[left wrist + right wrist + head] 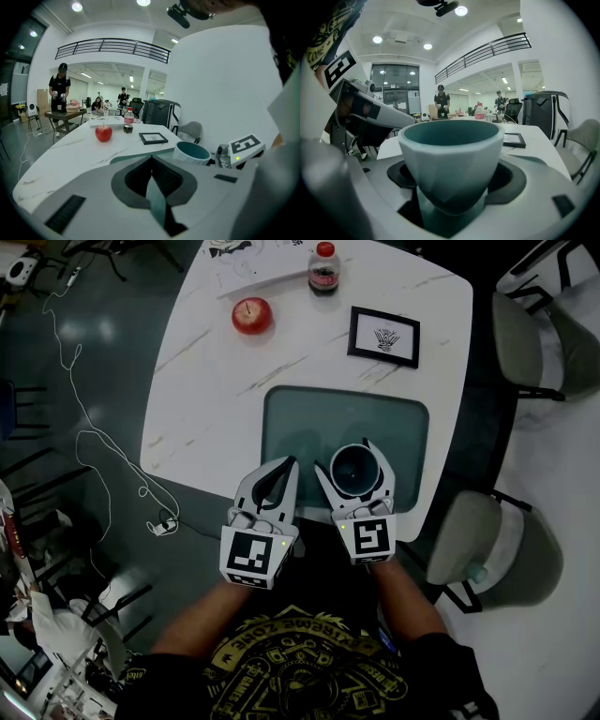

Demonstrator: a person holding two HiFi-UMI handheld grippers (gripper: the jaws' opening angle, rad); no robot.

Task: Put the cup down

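Sitting between right tool (349,457) jaws: cup (357,472)

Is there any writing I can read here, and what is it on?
"EXTREME ZONE", as far as it reads: shirt, upside down in the head view.
Bottle label: too small to read.
Framed picture: a drawing, no readable words.
Marker cubes: black-and-white squares, no words.

"EXTREME ZONE", seen upside down, on black shirt (309,667)

Head view dim and bluish; gripper views brighter under round ceiling lights (461,10), edges fisheye-curved, near fingers blurred.
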